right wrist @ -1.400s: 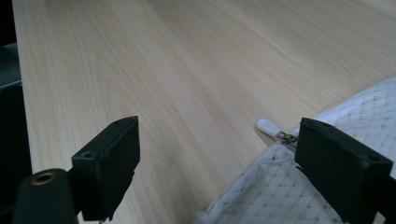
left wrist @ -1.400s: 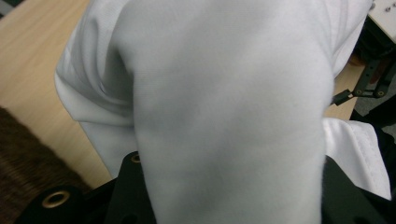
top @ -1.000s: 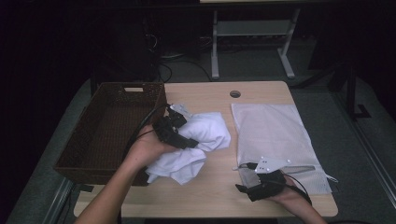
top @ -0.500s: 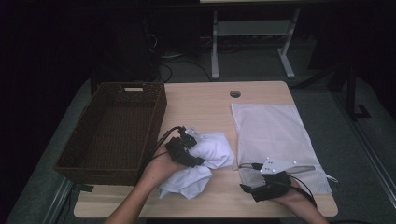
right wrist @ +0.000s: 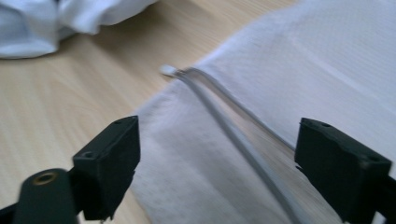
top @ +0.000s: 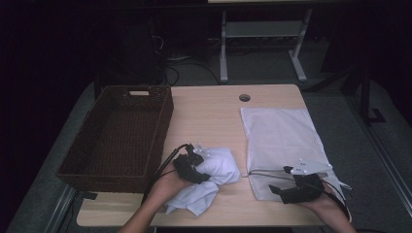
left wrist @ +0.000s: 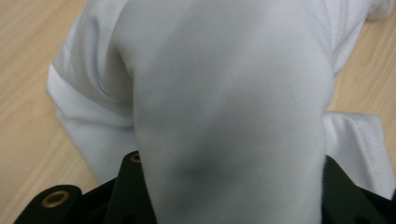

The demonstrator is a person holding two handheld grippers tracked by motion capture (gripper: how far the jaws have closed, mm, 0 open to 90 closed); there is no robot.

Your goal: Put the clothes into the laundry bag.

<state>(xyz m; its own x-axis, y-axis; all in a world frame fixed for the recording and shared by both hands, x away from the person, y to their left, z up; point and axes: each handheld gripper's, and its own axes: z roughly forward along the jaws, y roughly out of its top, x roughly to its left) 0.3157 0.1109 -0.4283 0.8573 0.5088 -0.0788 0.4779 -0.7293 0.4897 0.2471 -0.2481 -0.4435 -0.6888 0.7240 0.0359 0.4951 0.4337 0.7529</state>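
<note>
High view: the left hand-held gripper point(top: 190, 167) has come down and toward the person since a second ago, when it held the white garment point(top: 206, 179) up beside the wicker basket point(top: 116, 133). The garment now lies crumpled on the tabletop point(top: 209, 109), bunched under and around this gripper, well clear of the basket. The right hand-held gripper point(top: 291, 190) has slid along the near edge of the mesh laundry bag point(top: 279, 138), which lies flat beneath and beyond it, and now sits over the bag's zipper end.

Left gripper view: a thick fold of the white garment point(left wrist: 229, 107) rises straight up between the two black jaws, which are clamped on it from both sides. The rest of the cloth spreads past the jaws onto the wood.

Right gripper view: the picture is somewhat blurred, but the jaws stand wide apart with nothing pinched between them. The bag's grey zipper line point(right wrist: 233, 126) runs diagonally between them, and its small pull tab point(right wrist: 166, 70) lies just ahead toward the garment point(right wrist: 56, 21).

Taken together, the garment looks to be out of the basket and set down next to the bag, and the likely next step is to catch the zipper edge and open the bag's mouth to take it in.
</note>
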